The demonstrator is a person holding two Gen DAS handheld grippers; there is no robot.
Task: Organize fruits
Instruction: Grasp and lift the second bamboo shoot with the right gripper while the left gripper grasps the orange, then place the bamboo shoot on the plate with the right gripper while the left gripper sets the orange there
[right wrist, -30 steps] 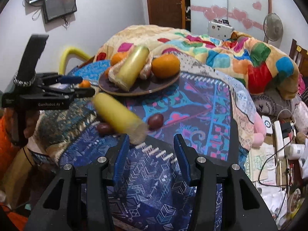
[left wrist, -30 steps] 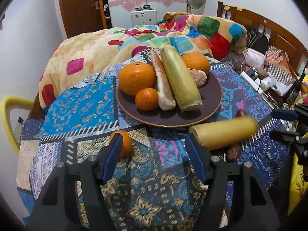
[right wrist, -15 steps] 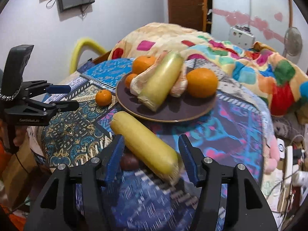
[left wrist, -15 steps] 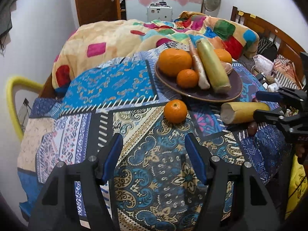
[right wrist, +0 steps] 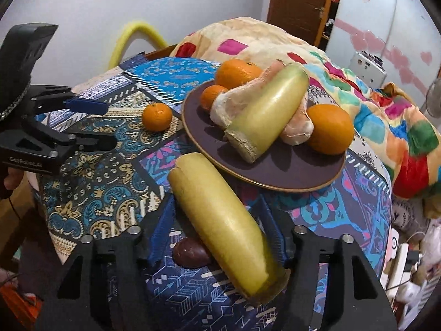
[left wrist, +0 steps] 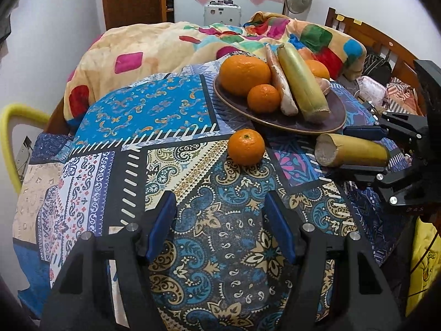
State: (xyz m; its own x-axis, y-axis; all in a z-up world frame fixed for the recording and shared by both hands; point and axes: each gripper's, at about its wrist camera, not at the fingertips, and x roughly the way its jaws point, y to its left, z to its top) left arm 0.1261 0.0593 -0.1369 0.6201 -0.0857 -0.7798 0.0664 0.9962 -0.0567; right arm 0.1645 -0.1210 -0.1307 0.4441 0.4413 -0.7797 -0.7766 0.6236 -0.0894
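A dark plate [left wrist: 278, 120] [right wrist: 278, 171] holds two big oranges, a small orange, a pale root and a yellow-green stalk [left wrist: 301, 80] [right wrist: 268, 110]. A loose small orange [left wrist: 246, 146] [right wrist: 157, 116] sits on the patterned cloth in front of the plate. My left gripper [left wrist: 220, 227] [right wrist: 93, 122] is open and empty, short of that orange. My right gripper [right wrist: 219, 233] [left wrist: 358, 150] is open, its jaws on either side of a second yellow stalk [right wrist: 223, 220] [left wrist: 352, 151] lying beside the plate. A dark brown fruit [right wrist: 191, 253] lies under that stalk.
The round table has a patchwork cloth [left wrist: 154, 110]. A bed with a colourful blanket [left wrist: 171, 47] is behind it. A yellow chair back [left wrist: 11, 127] is at the left. Clutter and cables [right wrist: 408, 251] lie to the right of the table.
My left gripper pulled back and left, away from the plate; the small orange now lies well ahead of it. My right gripper moved forward until the yellow stalk lies between its jaws.
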